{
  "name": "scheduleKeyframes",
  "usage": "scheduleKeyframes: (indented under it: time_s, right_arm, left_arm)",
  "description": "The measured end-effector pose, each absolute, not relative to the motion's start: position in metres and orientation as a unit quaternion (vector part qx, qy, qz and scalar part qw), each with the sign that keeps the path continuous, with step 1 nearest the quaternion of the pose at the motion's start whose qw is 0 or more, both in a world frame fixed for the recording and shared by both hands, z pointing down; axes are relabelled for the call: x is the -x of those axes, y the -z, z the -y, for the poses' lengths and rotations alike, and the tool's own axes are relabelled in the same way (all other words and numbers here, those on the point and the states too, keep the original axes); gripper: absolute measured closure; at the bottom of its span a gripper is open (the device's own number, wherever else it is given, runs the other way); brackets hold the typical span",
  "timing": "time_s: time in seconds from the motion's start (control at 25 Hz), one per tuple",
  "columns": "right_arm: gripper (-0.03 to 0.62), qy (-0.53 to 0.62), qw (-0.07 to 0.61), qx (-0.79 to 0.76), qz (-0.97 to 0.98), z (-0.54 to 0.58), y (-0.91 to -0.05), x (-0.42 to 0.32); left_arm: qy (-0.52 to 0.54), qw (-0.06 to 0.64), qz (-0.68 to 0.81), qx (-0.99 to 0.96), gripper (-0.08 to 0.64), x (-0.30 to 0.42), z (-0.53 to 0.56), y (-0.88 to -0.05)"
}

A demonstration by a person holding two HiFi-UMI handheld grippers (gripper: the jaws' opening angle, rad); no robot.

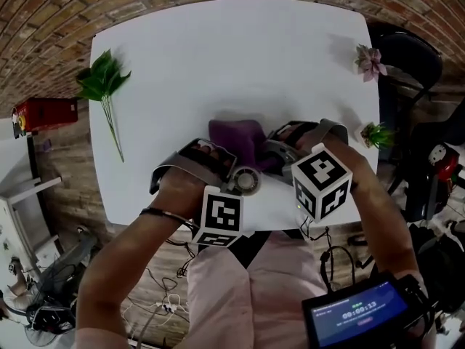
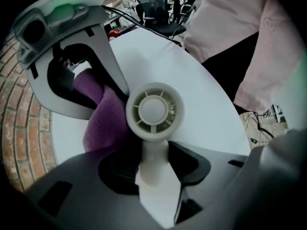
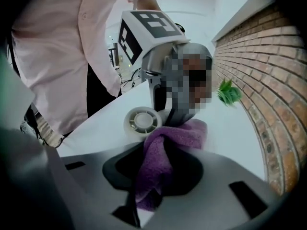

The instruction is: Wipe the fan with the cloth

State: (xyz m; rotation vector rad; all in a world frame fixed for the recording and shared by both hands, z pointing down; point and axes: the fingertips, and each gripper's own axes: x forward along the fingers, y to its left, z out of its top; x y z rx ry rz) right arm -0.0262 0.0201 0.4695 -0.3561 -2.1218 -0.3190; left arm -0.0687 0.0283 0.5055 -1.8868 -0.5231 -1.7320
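Observation:
A small cream fan [image 1: 245, 181] lies near the front edge of the white table [image 1: 218, 57]. In the left gripper view its round head [image 2: 154, 110] faces the camera, and my left gripper [image 2: 153, 174] is shut on its handle [image 2: 153, 152]. A purple cloth [image 1: 240, 138] lies bunched just behind the fan. My right gripper [image 3: 152, 178] is shut on a fold of that cloth [image 3: 160, 152], which hangs against the fan [image 3: 143, 121] and the left gripper [image 3: 168, 75]. In the head view the left gripper [image 1: 218, 167] and right gripper [image 1: 280, 151] stand close together around the fan.
A green leafy sprig [image 1: 104, 78] lies at the table's left edge. A pink flower [image 1: 370, 60] and a small green plant [image 1: 376, 133] sit at its right edge. A red object [image 1: 43, 113] stands off the table at left. A screen [image 1: 360, 315] shows at bottom right.

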Motion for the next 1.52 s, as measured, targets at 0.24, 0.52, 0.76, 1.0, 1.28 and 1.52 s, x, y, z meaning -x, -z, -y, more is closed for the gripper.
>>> scheduleKeyframes:
  time_s: [0.24,0.52,0.76,1.0,1.28,1.52]
  right_arm:
    - [0.505,0.099,0.467,0.121,0.87,-0.026,-0.466,0.015]
    - [0.506,0.047,0.477,0.06,0.876,-0.044,-0.467,0.007]
    - [0.506,0.001,0.468,0.023,0.883,-0.07,-0.467,0.011]
    - [0.506,-0.032,0.431,-0.009,0.902,-0.102,-0.466,0.048]
    - [0.502,-0.083,0.417,-0.103,0.899,-0.125,-0.447,0.027]
    - [0.497,-0.137,0.379,-0.229,0.886,-0.129,-0.419,-0.028]
  left_arm:
    - [0.643,0.227,0.175,0.71,0.373,0.071,-0.025,-0.505]
    - [0.66,0.192,0.128,0.714,0.373,0.073,-0.022,-0.507]
    - [0.668,0.147,0.084,0.725,0.373,0.075,-0.018,-0.507]
    - [0.682,0.073,0.004,0.727,0.373,0.08,-0.011,-0.508]
    - [0.587,-0.167,-0.097,0.786,0.367,0.088,-0.019,-0.503]
    - [0.541,-0.262,-0.088,0.794,0.315,0.119,-0.034,-0.489]
